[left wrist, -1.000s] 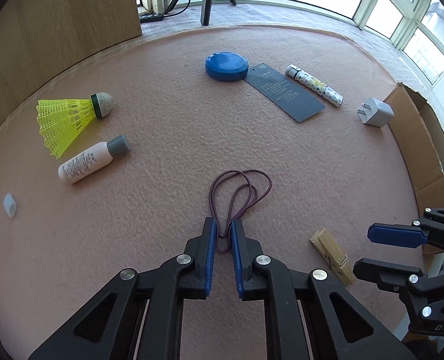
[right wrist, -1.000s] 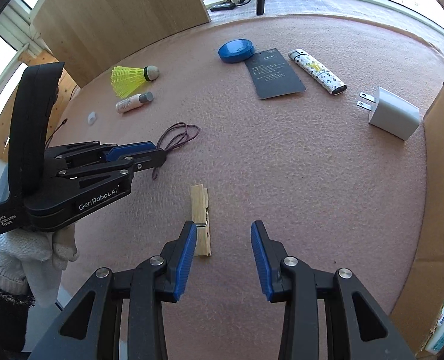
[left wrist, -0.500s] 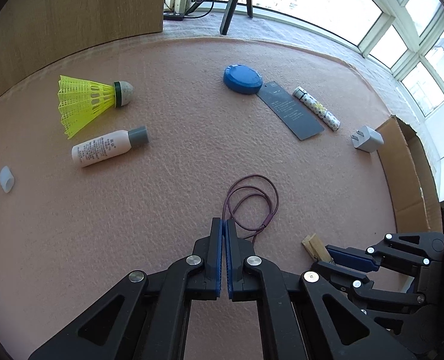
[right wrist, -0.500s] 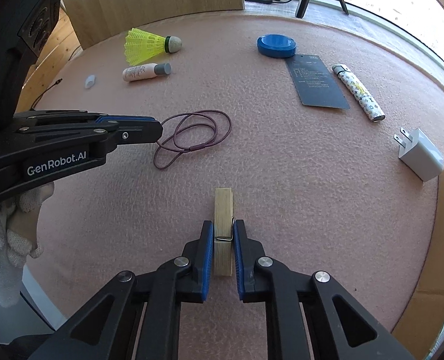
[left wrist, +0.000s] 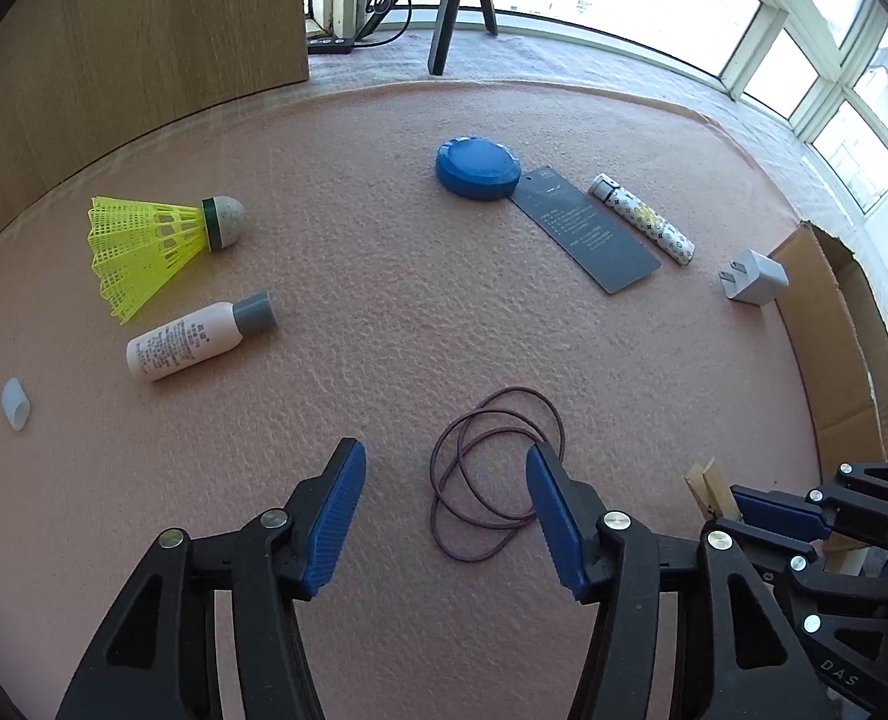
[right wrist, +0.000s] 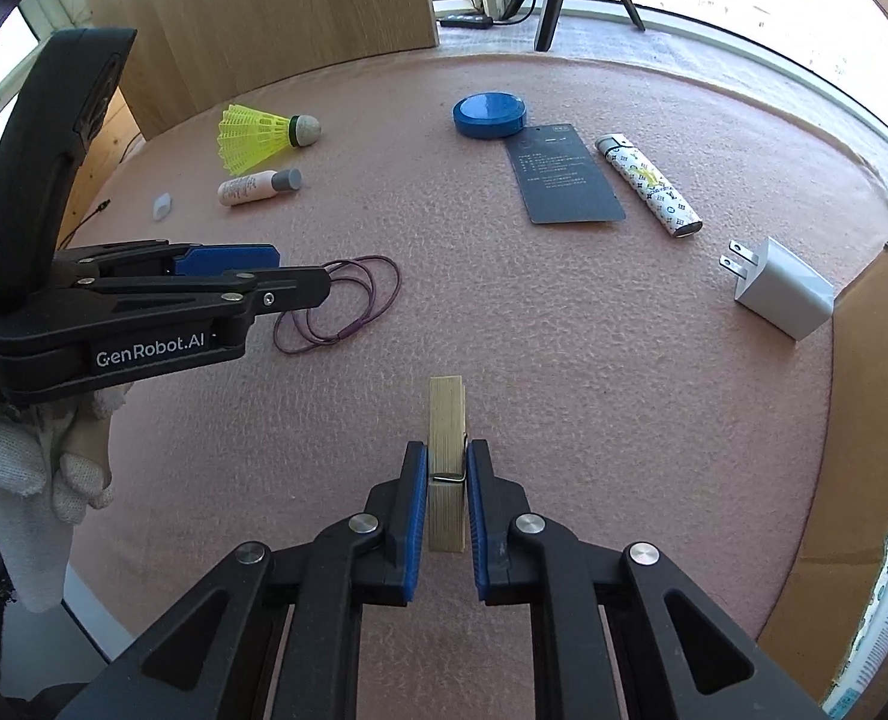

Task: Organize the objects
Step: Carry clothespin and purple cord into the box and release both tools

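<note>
My left gripper (left wrist: 444, 519) is open, its jaws on either side of a purple elastic band (left wrist: 492, 474) that lies loose on the pink mat; the band also shows in the right wrist view (right wrist: 348, 306). My right gripper (right wrist: 447, 516) is shut on a wooden clothespin (right wrist: 446, 420), whose tip also shows in the left wrist view (left wrist: 711, 489). In the right wrist view the left gripper (right wrist: 276, 282) is to the left, over the band.
On the mat lie a yellow shuttlecock (left wrist: 156, 240), small white bottle (left wrist: 195, 339), white cap (left wrist: 15, 402), blue round tin (left wrist: 477, 168), dark card (left wrist: 585, 228), patterned lighter (left wrist: 642, 219) and white charger (left wrist: 753, 276). A cardboard box (left wrist: 828, 324) stands at the right edge.
My left gripper shut on the purple band, then opened and let it go. My right gripper closed on the clothespin and still holds it.
</note>
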`<state>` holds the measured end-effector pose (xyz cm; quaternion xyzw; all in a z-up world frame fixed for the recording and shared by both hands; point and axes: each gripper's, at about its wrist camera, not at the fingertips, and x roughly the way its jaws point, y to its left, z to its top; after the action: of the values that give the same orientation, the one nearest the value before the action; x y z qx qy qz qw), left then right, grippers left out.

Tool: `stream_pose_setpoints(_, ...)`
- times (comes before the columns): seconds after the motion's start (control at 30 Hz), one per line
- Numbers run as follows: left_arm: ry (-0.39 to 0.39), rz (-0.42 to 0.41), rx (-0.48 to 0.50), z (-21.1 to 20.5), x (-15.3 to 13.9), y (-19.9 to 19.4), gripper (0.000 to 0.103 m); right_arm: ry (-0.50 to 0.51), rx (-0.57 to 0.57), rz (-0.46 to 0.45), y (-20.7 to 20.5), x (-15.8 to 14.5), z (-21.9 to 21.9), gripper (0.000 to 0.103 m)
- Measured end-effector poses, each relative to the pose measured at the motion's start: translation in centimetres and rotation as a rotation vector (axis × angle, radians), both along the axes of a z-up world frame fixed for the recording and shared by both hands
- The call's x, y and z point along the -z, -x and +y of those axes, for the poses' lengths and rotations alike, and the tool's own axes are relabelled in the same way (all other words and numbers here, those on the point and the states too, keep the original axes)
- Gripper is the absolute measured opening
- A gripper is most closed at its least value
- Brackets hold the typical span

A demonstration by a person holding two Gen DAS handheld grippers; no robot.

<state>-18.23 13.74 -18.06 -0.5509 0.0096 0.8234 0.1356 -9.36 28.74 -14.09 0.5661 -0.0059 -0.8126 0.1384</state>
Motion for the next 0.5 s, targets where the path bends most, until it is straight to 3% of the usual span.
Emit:
stream_pose_setpoints(0.03,0.012,-0.004,0.008,0.3,0.3,0.1,0.057,0.002,0.006,0.002,0.0,-0.1,0.2,0.012)
stream_pose_setpoints(0.07,0.023,-0.003,0.013,0.6,0.5,0.2,0.041,0.004,0.012,0.004,-0.1,-0.3,0.5,0.012)
stream_pose_setpoints(0.13,0.066,0.027,0.017,1.1,0.7,0.2,0.024,0.009,0.024,0.009,-0.1,-0.5,0.6,0.012)
stream_pose_setpoints(0.23,0.044,0.022,0.038,1.5,0.7,0.1,0.002,0.016,0.041,0.020,0.1,-1.0,1.4,0.012)
stream_pose_setpoints(0.37,-0.003,0.000,0.014,1.0,0.3,0.0,0.002,0.030,0.076,0.040,0.1,-1.8,2.8,0.012)
stream_pose_setpoints(0.5,-0.046,0.028,0.005,0.5,-1.7,-0.8,0.002,0.052,0.113,0.069,-0.2,-3.1,4.5,0.012)
